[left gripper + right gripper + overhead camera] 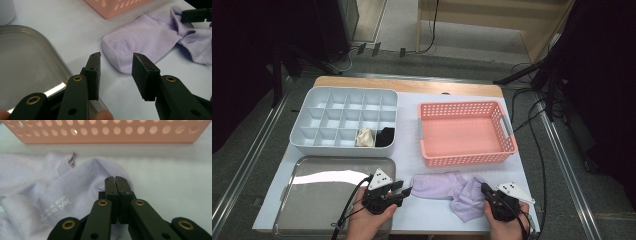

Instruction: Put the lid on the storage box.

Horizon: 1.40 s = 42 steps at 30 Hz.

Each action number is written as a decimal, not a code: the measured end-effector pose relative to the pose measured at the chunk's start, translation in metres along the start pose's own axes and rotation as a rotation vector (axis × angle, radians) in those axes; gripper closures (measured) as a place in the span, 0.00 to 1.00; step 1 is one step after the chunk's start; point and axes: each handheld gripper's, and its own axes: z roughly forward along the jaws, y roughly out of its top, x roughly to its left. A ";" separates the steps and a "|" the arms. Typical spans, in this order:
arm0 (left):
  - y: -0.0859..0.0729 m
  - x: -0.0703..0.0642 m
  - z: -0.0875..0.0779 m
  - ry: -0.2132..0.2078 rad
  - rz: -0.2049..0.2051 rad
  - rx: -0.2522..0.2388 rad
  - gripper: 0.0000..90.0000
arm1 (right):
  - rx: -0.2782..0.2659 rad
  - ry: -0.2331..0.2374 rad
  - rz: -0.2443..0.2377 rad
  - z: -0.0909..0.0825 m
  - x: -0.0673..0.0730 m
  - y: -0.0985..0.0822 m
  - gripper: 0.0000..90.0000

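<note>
- Nearest in the high view, two hands come in at the near edge: the left gripper (404, 190) points right at the toe end of the lilac socks (447, 189), its jaws parted; the right gripper (485, 189) meets the bunched right end of them. The socks lie on the white table (409, 160) just near of the pink basket (467, 131). A steel tray (312, 192) sits near left and a divided organiser (344, 120) far left, two rolled pairs in its near-right cells.
- Left gripper view: both pads (95, 72) stand apart with bare table between them, the rounded toe (117, 56) just beyond and untouched. Closing from here would likely catch nothing.
- Right gripper view: the jaws are pressed together at a fold of lilac fabric (100, 170); whether cloth is pinched I cannot tell. A thin bite on one layer could slip, or lift one sock alone.
</note>
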 end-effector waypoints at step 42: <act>0.000 -0.017 0.006 -0.117 0.096 0.003 0.99 | -0.140 0.474 -0.219 0.008 0.109 0.016 0.81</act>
